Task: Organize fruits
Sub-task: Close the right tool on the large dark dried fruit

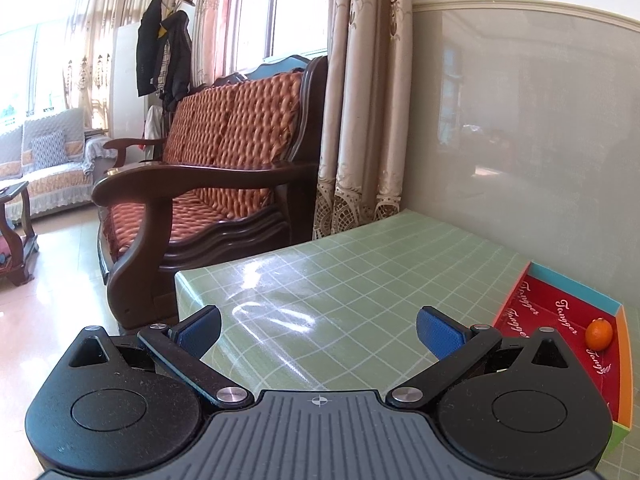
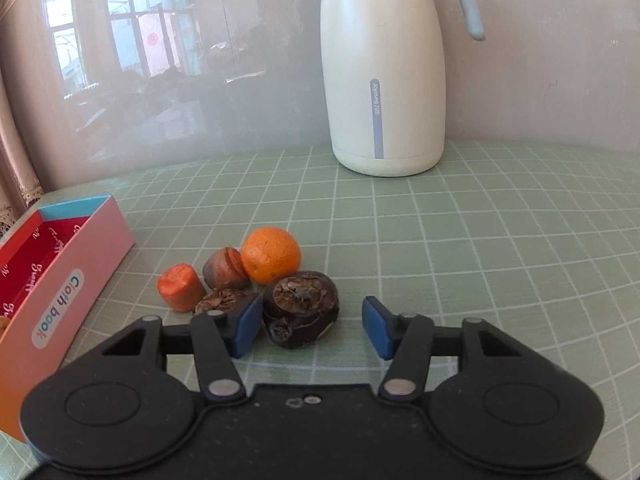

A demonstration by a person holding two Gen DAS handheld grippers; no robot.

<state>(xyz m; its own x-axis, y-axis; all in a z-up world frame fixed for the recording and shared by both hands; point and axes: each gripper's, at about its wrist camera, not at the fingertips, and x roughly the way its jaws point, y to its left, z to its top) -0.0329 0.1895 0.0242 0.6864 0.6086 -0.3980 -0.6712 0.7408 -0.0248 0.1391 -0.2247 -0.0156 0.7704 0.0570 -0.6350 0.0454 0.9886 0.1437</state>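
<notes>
Green checked cloth covers the tabletop (image 2: 460, 248), and on it sits a small heap of five pieces: one round orange (image 2: 271, 255), one stubby orange carrot chunk (image 2: 181, 287), one brownish chunk (image 2: 225, 267) between those two, and two dark, rough water chestnuts. The larger chestnut (image 2: 301, 307) lies in the gap of the right claw (image 2: 314, 326), touching or just beside the left blue pad (image 2: 245, 325), while the other pad stands clear of it, so the jaws are apart and not clamped. The smaller chestnut (image 2: 220, 300) is half hidden behind that left pad. One pink box (image 2: 76, 280) marked "Cloth book", red inside, stands to the left of the heap. One cream jug (image 2: 384, 76) stands upright by the wall.

From the other side, the left claw (image 1: 319, 330) hovers wide apart over bare cloth, holding nothing. In the box's red interior (image 1: 560, 320) rests one small orange fruit (image 1: 599, 334) near the far corner. One wooden armchair (image 1: 208, 184) stands beyond the tabletop.
</notes>
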